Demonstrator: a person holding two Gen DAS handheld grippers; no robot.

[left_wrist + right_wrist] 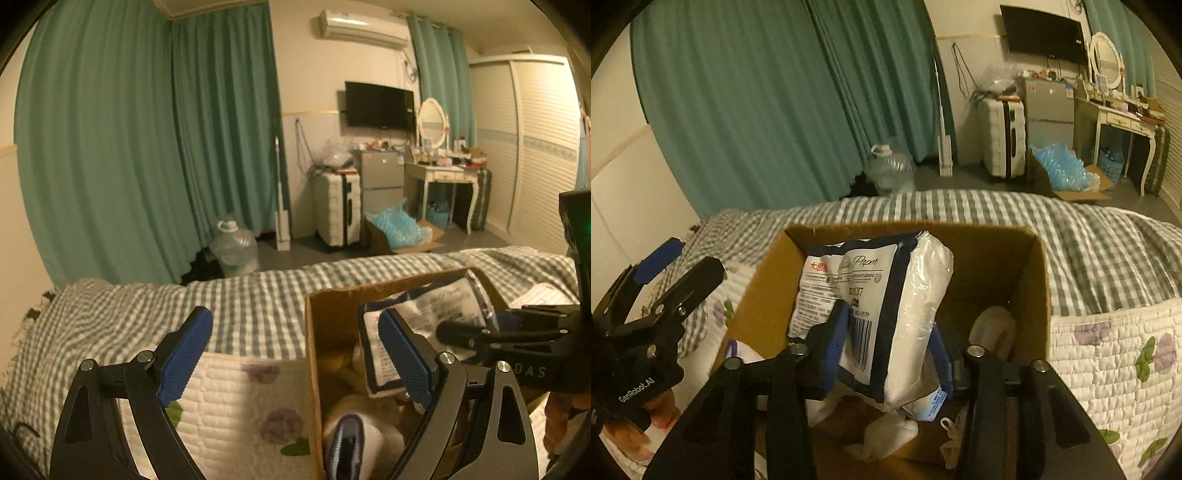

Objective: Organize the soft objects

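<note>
A brown cardboard box (1038, 266) stands open on the bed; it also shows in the left wrist view (314, 332). My right gripper (890, 328) is shut on a white tissue paper pack (886, 295) with dark blue edges and holds it upright inside the box. The pack also shows in the left wrist view (417, 321). Soft white items (886, 435) lie at the box bottom. My left gripper (291, 354) is open and empty, straddling the box's left wall, with one blue pad (184, 354) over the quilt.
The bed has a grey checked blanket (240, 295) and a white floral quilt (1108, 369). Beyond it are teal curtains (147, 129), a water jug (232, 243), a suitcase (338, 206) and a dressing table (443, 173).
</note>
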